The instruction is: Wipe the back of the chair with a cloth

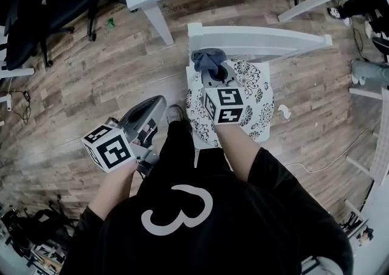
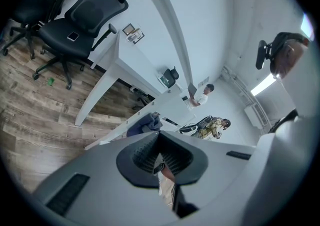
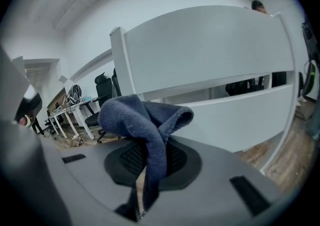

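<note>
Right gripper view: the right gripper (image 3: 147,165) is clamped on the blue cloth (image 3: 142,117), bunched mid-frame just short of the white chair back (image 3: 210,50) up top. Probably wants the wad pressed flat, then swept sideways; left gripper (image 2: 162,162) is pinched closed, empty.

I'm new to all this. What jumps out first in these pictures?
A crumpled blue cloth pinched in the right gripper, just in front of the white chair back. Below it lies the chair's floral seat; the left gripper hangs shut and empty to the left.
</note>
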{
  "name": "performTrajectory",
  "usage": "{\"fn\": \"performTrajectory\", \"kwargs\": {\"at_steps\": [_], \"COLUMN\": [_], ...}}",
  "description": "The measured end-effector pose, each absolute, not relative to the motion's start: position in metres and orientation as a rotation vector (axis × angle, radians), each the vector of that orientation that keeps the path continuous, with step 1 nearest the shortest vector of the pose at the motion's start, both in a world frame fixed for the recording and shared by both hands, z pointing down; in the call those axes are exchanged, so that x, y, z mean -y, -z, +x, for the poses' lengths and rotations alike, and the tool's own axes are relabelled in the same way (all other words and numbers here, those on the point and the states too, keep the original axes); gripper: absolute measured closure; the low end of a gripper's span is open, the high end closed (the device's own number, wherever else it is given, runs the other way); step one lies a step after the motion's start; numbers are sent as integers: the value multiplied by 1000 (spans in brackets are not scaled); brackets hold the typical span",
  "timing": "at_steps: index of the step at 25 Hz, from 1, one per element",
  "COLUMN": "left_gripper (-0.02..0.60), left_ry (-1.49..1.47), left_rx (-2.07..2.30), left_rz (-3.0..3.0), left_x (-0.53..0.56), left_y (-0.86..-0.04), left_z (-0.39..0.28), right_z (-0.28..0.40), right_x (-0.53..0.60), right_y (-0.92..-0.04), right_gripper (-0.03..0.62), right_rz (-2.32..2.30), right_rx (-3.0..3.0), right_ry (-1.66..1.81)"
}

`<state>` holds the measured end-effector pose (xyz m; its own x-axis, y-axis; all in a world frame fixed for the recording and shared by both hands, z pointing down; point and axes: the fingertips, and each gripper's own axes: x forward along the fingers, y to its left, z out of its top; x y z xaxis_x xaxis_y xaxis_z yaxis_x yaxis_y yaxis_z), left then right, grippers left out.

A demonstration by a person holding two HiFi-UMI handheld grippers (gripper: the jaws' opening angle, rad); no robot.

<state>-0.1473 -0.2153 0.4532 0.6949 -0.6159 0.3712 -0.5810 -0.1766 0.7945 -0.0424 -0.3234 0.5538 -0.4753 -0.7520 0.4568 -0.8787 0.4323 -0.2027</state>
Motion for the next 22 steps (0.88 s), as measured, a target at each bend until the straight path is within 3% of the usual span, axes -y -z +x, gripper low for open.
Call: {"fn": "performTrajectory", "kwargs": {"at_steps": [22], "left_gripper": [568], "left_ry": [40], "left_rx": [938], "left_rz": [1827], "left_x": [200], "left_y": [-460], "left_z": [-115], "right_z": [-12], "right_x": [335], "right_y": [-556], "right_gripper": [551], "right_rz": [1478], "right_rx": [2351], "right_ry": [-560]}}
